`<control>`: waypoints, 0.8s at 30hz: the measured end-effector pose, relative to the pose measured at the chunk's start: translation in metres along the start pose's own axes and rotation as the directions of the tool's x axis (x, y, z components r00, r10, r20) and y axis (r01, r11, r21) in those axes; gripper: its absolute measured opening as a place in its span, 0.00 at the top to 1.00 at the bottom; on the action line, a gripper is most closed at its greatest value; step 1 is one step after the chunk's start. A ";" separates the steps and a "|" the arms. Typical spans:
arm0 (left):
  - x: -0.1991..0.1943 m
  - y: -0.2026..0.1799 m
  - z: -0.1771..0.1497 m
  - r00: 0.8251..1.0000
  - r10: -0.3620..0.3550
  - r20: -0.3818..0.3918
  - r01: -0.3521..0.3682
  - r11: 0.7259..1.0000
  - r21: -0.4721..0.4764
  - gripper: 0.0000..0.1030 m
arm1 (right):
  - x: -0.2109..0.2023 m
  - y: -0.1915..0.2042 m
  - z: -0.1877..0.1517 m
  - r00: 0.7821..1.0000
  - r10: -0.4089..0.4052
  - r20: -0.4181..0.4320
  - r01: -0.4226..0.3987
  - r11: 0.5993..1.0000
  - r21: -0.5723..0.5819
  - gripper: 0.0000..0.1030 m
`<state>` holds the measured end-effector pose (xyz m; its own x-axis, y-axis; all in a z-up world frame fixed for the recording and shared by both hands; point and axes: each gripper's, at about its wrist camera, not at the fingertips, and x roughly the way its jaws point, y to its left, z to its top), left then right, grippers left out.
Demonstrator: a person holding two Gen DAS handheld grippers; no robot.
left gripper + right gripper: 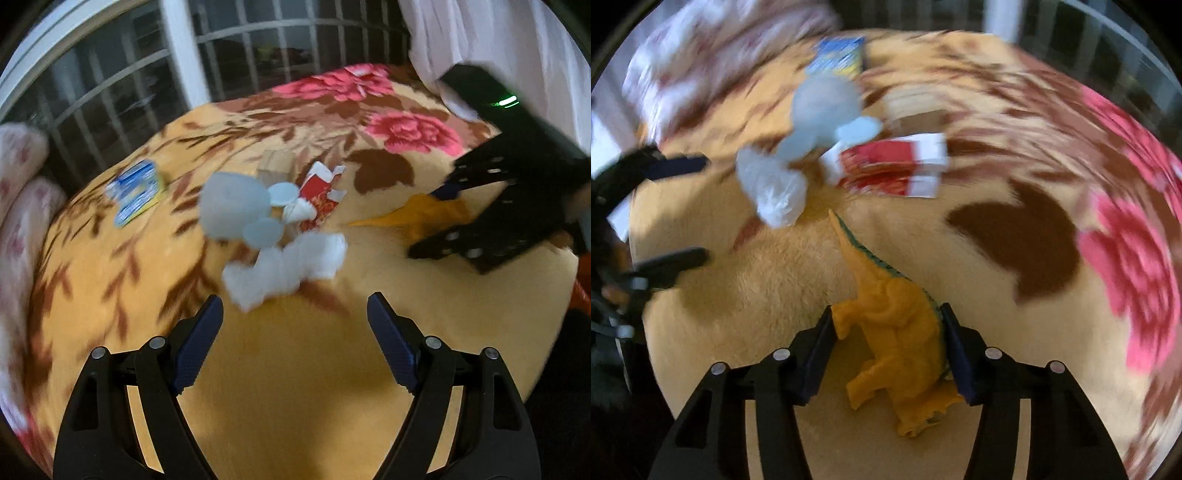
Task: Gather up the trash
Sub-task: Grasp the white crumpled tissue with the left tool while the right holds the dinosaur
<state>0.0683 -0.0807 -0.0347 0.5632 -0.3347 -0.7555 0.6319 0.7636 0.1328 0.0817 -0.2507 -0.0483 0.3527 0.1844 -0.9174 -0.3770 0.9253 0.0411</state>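
Two grippers are working over the floral blanket [110,266]. Your right gripper [888,345] is pinching the orange toy dinosaur [894,332], its pads pressing the body on both flanks while the tail is pointing away toward the trash. Your left gripper [295,325] is hovering with its jaws spread wide and nothing between them. Just beyond its fingertips the trash is lying in a loose heap: crumpled white plastic [288,266], pale blue scraps [232,210] and a torn red-and-white wrapper [317,195]. A blue-and-yellow packet [135,190] is lying apart, farther left.
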 end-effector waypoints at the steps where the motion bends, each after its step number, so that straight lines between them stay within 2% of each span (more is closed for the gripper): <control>1: 0.007 0.001 0.005 1.000 0.001 -0.005 -0.001 1.000 0.018 0.25 | -0.009 -0.009 -0.010 0.999 0.011 0.034 -0.014 0.996 0.084 0.47; 3: 0.019 0.003 0.013 0.999 -0.028 -0.016 0.029 0.999 0.045 0.25 | -0.026 -0.022 -0.032 0.992 0.088 0.096 -0.104 0.977 0.187 0.47; 6: 0.037 0.006 0.021 0.998 -0.036 -0.043 0.038 0.998 0.058 0.25 | -0.051 -0.037 -0.065 0.958 0.173 0.228 -0.235 0.930 0.282 0.47; 8: 0.050 0.010 0.025 0.997 -0.040 -0.071 0.043 0.999 0.034 0.25 | -0.070 -0.040 -0.092 0.944 0.119 0.306 -0.229 0.906 0.355 0.47; 10: 0.059 0.010 0.030 0.996 -0.026 -0.085 0.028 0.999 0.023 0.26 | -0.083 -0.033 -0.112 0.933 0.058 0.354 -0.196 0.908 0.370 0.47; 11: 0.062 0.009 0.032 0.996 -0.015 -0.088 0.017 1.000 0.021 0.30 | -0.087 -0.027 -0.121 0.925 0.040 0.378 -0.190 0.910 0.370 0.47; 12: 0.064 0.007 0.033 0.996 -0.004 -0.093 0.006 1.000 0.019 0.42 | -0.091 -0.023 -0.128 0.917 0.030 0.398 -0.191 0.909 0.371 0.48; 14: 0.068 0.005 0.034 0.995 0.020 -0.098 -0.019 1.000 0.006 0.49 | -0.099 -0.011 -0.145 0.893 0.007 0.450 -0.200 0.903 0.381 0.48; 15: 0.068 0.005 0.033 0.995 0.028 -0.095 -0.028 1.000 -0.001 0.58 | -0.105 -0.007 -0.153 0.884 0.001 0.467 -0.205 0.900 0.385 0.48; 19: 0.052 0.013 0.027 0.998 0.012 -0.059 -0.017 0.996 -0.088 0.62 | -0.112 0.011 -0.173 0.851 -0.009 0.525 -0.239 0.884 0.402 0.48; 24: 0.014 0.016 0.010 1.000 -0.023 -0.011 0.021 0.982 -0.186 0.63 | -0.113 0.026 -0.180 0.845 0.011 0.535 -0.271 0.871 0.410 0.48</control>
<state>0.0915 -0.0787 -0.0368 0.5422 -0.3462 -0.7656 0.5337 0.8457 -0.0044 -0.1224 -0.3071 -0.0150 0.7520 0.3432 -0.5627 -0.0731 0.8919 0.4463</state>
